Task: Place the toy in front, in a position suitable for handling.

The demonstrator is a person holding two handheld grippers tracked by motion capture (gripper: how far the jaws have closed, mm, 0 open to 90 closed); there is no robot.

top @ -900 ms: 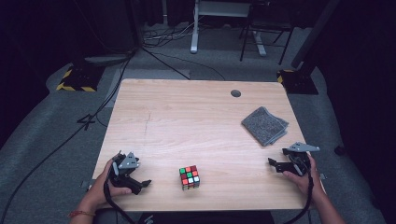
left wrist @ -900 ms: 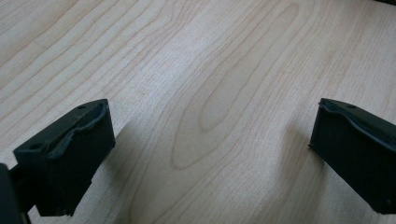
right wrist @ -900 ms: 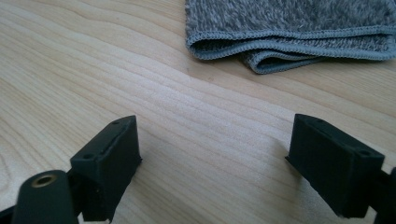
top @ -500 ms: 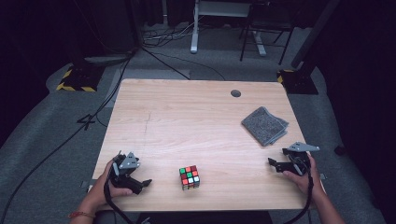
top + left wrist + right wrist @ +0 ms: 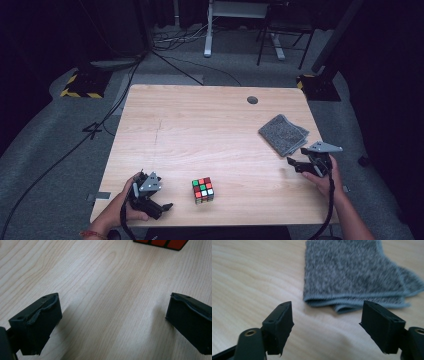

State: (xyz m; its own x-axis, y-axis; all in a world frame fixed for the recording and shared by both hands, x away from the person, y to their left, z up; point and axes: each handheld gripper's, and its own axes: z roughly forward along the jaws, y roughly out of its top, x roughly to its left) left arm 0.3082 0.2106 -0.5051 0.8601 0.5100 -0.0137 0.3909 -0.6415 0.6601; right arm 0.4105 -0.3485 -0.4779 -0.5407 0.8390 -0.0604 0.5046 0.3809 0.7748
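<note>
Multicoloured cube (image 5: 202,190), speckled grey cloth (image 5: 283,134), pale wood-grain table (image 5: 200,130)

Nothing on the table differs from the earlier pictures. The left gripper (image 5: 162,206) sits in the same place near the front edge, jaws wide apart and empty, beside the cube (image 5: 202,190). The right gripper (image 5: 296,165) is likewise where it was, jaws spread and empty, just short of the cloth (image 5: 283,133). Cube and cloth lie exactly as before.
</note>
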